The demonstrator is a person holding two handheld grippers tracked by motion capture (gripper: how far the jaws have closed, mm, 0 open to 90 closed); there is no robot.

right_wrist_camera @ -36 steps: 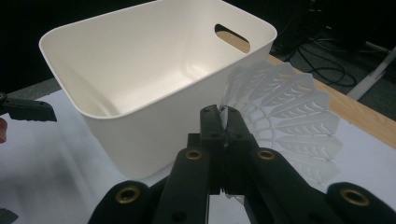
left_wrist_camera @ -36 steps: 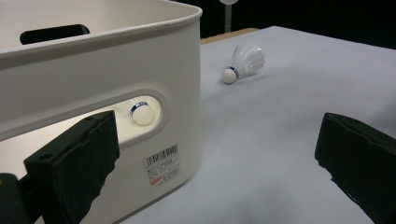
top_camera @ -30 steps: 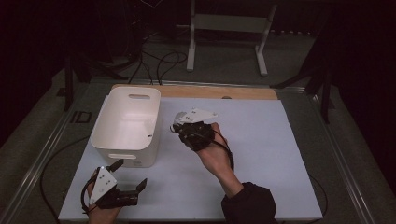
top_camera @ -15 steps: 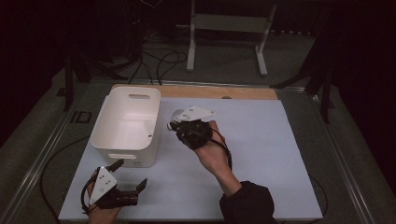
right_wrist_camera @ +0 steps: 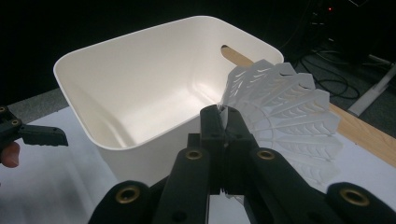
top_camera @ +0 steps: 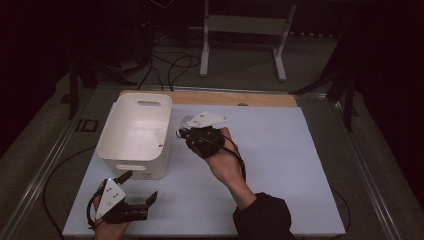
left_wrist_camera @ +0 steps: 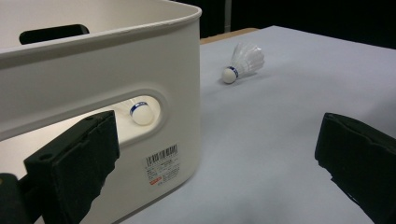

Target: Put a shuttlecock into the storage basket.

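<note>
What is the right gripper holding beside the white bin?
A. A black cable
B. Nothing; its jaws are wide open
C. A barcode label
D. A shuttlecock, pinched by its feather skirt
D: in the right gripper view the right gripper has its jaws closed on the white feathers of the shuttlecock, next to the white bin.

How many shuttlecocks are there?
3. One is pinched in the right hand-held gripper, feathers beside the white bin. One lies on the table past the bin. One sits inside the bin, seen through its handle hole. More may hide inside.
</note>
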